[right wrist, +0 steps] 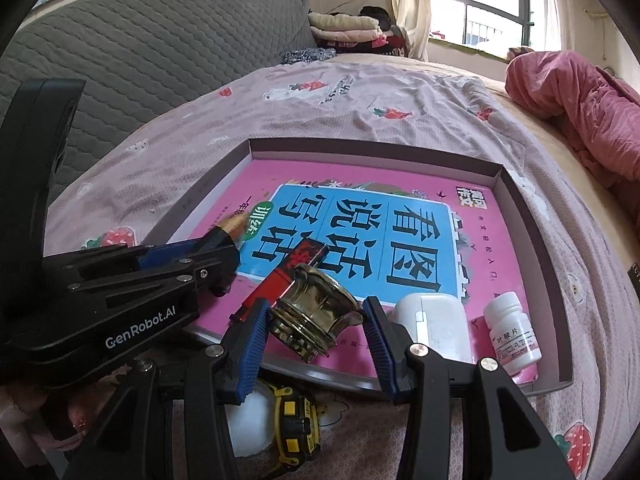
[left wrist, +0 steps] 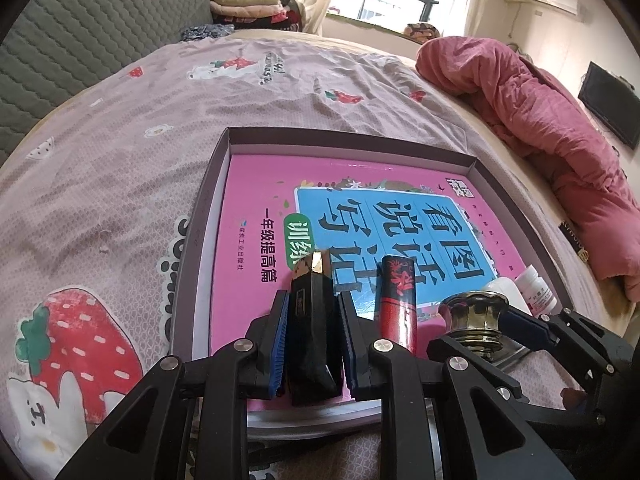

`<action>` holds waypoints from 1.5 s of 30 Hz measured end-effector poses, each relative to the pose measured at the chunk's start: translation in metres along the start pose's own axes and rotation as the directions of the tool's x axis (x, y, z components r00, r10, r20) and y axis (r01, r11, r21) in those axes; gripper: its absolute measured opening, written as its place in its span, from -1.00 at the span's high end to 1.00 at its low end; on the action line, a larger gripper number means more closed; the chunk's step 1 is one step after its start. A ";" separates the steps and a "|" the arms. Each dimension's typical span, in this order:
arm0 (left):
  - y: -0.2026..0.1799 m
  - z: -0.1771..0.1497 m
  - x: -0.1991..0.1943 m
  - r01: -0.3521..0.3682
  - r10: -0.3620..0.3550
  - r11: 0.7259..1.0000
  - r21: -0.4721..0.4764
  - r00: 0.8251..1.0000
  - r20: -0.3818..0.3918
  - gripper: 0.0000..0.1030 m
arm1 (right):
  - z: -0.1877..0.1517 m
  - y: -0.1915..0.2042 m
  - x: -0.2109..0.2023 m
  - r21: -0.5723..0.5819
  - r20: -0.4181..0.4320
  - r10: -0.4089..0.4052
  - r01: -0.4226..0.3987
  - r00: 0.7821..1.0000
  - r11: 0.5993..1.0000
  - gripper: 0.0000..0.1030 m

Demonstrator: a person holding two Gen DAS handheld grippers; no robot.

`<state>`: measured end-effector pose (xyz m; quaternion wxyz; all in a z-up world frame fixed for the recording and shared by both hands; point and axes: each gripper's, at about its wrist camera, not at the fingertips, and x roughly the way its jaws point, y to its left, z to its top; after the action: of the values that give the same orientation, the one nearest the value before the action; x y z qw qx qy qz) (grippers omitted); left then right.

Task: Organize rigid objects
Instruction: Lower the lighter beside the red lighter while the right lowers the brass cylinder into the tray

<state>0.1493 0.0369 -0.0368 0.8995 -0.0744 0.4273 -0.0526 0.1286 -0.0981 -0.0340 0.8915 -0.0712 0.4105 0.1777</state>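
Note:
A shallow purple-rimmed box (left wrist: 218, 168) (right wrist: 516, 184) lies on the bed with a pink book (left wrist: 256, 184) (right wrist: 472, 280) inside. My left gripper (left wrist: 313, 320) (right wrist: 216, 250) is shut on a black gold-capped case (left wrist: 312, 312), held over the book. A red patterned tube (left wrist: 398, 300) (right wrist: 296, 268) lies on the book beside it. My right gripper (right wrist: 314, 320) (left wrist: 504, 320) holds a brass knob (right wrist: 316, 312) (left wrist: 474, 316) between its blue pads (right wrist: 250, 344) at the box's near edge. A white case (right wrist: 436, 324) and a white pill bottle (right wrist: 512, 332) (left wrist: 536, 282) sit in the box's near right corner.
A yellow-black tape measure (right wrist: 296, 428) and a white round object (right wrist: 248, 420) lie on the bedsheet (left wrist: 120, 152) below my right gripper. A red quilt (left wrist: 540, 120) (right wrist: 580, 108) is heaped at the right. A grey padded headboard (right wrist: 140, 52) stands behind.

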 end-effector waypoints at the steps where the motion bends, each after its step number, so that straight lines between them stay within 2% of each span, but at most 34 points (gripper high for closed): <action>1: -0.001 0.000 0.000 -0.002 0.002 1.000 0.003 1.000 -0.001 0.54 | 0.001 -0.001 0.001 0.001 -0.010 0.009 -0.009 1.000 1.000 0.08; 12: 0.000 0.000 0.001 0.004 -0.004 1.000 -0.004 1.000 -0.005 0.54 | 0.003 -0.001 0.000 -0.025 -0.043 -0.031 0.030 0.999 0.999 0.08; 19: 0.000 0.000 0.001 0.006 -0.006 1.000 -0.004 1.000 -0.006 0.54 | 0.005 -0.007 0.002 0.006 -0.073 -0.018 0.018 0.997 1.000 0.08; 25: 0.001 0.000 0.001 0.009 -0.009 1.000 -0.004 1.000 -0.006 0.54 | 0.006 -0.004 0.000 -0.018 -0.074 -0.030 0.029 0.997 0.999 0.08; 31: 0.002 0.000 0.001 0.011 -0.011 1.000 -0.003 1.000 -0.007 0.54 | 0.008 -0.007 0.001 -0.008 -0.092 -0.015 0.014 0.996 1.000 0.08; 37: -0.001 -0.003 0.000 0.014 -0.013 1.000 0.004 1.000 -0.010 0.54 | 0.008 -0.015 0.003 0.056 -0.114 0.019 -0.013 0.993 0.998 0.07; 45: 0.001 -0.001 0.000 0.017 -0.017 1.000 0.006 1.000 -0.012 0.54 | 0.006 -0.015 0.000 0.068 -0.112 0.018 -0.011 0.993 0.998 0.07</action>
<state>0.1488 0.0377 -0.0373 0.8966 -0.0749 0.4320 -0.0621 0.1390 -0.1105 -0.0306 0.8675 -0.0483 0.4665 0.1659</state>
